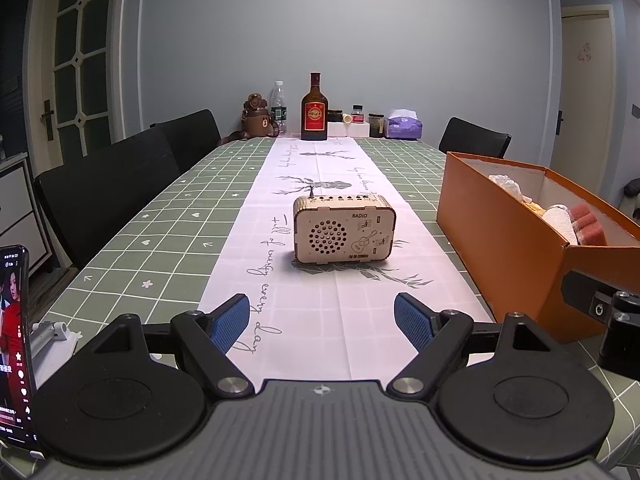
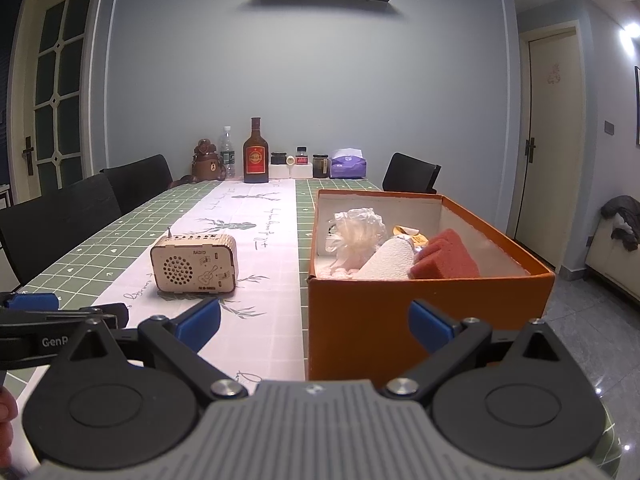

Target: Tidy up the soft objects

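An orange box stands on the right of the table, also in the left wrist view. Inside lie a red sponge, a white rolled cloth, a white mesh puff and a yellow item. My left gripper is open and empty above the white runner. My right gripper is open and empty, just in front of the box's near wall. The left gripper's blue finger shows at the left edge of the right wrist view.
A wooden radio stands on the runner mid-table. A liquor bottle, water bottle, bear flask, jars and tissue pack line the far edge. A phone on a stand is at near left. Black chairs flank the table.
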The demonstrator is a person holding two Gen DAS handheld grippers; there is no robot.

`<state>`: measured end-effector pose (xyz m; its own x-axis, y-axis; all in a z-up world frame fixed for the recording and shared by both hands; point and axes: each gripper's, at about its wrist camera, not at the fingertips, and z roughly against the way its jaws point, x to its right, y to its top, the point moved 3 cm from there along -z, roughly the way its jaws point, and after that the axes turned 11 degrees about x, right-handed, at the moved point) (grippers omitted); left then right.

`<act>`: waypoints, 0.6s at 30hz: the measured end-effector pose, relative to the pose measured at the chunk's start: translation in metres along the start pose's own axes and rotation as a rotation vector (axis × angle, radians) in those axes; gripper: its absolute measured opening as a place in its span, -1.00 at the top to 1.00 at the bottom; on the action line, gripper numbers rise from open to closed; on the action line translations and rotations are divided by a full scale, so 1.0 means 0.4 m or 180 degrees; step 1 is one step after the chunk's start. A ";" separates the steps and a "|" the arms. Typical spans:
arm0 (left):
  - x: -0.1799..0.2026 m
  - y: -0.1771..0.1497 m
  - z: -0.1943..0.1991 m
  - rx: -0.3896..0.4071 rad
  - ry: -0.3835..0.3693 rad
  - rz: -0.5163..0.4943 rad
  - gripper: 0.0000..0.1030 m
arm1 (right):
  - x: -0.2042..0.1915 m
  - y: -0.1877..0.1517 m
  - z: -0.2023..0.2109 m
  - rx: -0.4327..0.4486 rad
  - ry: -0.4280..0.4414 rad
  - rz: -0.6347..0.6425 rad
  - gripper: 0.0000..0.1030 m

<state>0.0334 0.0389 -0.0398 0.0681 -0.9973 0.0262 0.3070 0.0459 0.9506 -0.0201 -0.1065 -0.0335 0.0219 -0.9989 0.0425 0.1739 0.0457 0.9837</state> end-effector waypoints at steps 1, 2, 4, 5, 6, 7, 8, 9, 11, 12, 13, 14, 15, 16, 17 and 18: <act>0.000 0.000 0.000 0.0002 0.0006 0.0008 -0.87 | -0.001 0.000 -0.001 -0.0004 0.0001 0.0004 -0.91; -0.001 0.001 0.001 0.0003 0.0011 0.0012 -0.87 | -0.002 -0.001 -0.001 -0.0006 0.0003 0.0009 -0.91; -0.002 0.000 0.002 0.0001 0.0013 0.0016 -0.87 | -0.001 -0.002 -0.001 -0.0014 0.0006 0.0013 -0.91; -0.003 0.000 0.003 -0.0002 0.0016 0.0018 -0.87 | -0.001 -0.003 -0.001 -0.0017 0.0010 0.0012 -0.91; -0.004 0.000 0.003 -0.0006 0.0015 0.0021 -0.87 | -0.002 -0.003 -0.002 -0.0019 0.0015 0.0011 -0.91; -0.004 0.000 0.002 -0.0009 0.0013 0.0021 -0.87 | -0.002 -0.003 -0.003 -0.0021 0.0020 0.0010 -0.91; -0.004 0.000 0.002 -0.0010 0.0012 0.0019 -0.87 | -0.002 -0.003 -0.003 -0.0023 0.0024 0.0009 -0.91; -0.005 0.000 0.002 -0.0006 0.0014 0.0018 -0.87 | -0.003 -0.003 -0.003 -0.0022 0.0027 0.0010 -0.91; -0.006 0.000 0.002 -0.0004 0.0016 0.0023 -0.87 | -0.001 -0.003 -0.003 -0.0019 0.0029 0.0005 -0.91; -0.006 0.000 0.002 -0.0005 0.0015 0.0023 -0.87 | 0.000 -0.004 -0.004 -0.0022 0.0029 -0.0002 -0.91; -0.006 0.000 0.002 -0.0007 0.0013 0.0021 -0.87 | 0.001 -0.005 -0.005 -0.0028 0.0031 -0.0007 -0.91; -0.006 -0.001 0.002 -0.0009 0.0013 0.0021 -0.87 | 0.001 -0.005 -0.007 -0.0035 0.0031 -0.0011 -0.91; -0.005 -0.001 0.002 -0.0010 0.0013 0.0021 -0.87 | 0.001 -0.006 -0.007 -0.0041 0.0030 -0.0014 -0.91; -0.006 -0.001 0.002 -0.0010 0.0014 0.0021 -0.87 | 0.002 -0.007 -0.008 -0.0047 0.0029 -0.0016 -0.91; -0.005 -0.001 0.002 -0.0012 0.0014 0.0022 -0.87 | 0.002 -0.007 -0.009 -0.0052 0.0028 -0.0019 -0.91; -0.005 -0.001 0.002 -0.0011 0.0015 0.0023 -0.87 | 0.004 -0.007 -0.011 -0.0057 0.0032 -0.0022 -0.91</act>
<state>0.0323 0.0410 -0.0399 0.0749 -0.9967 0.0317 0.3099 0.0535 0.9493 -0.0163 -0.1082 -0.0371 0.0305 -0.9990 0.0337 0.1918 0.0390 0.9807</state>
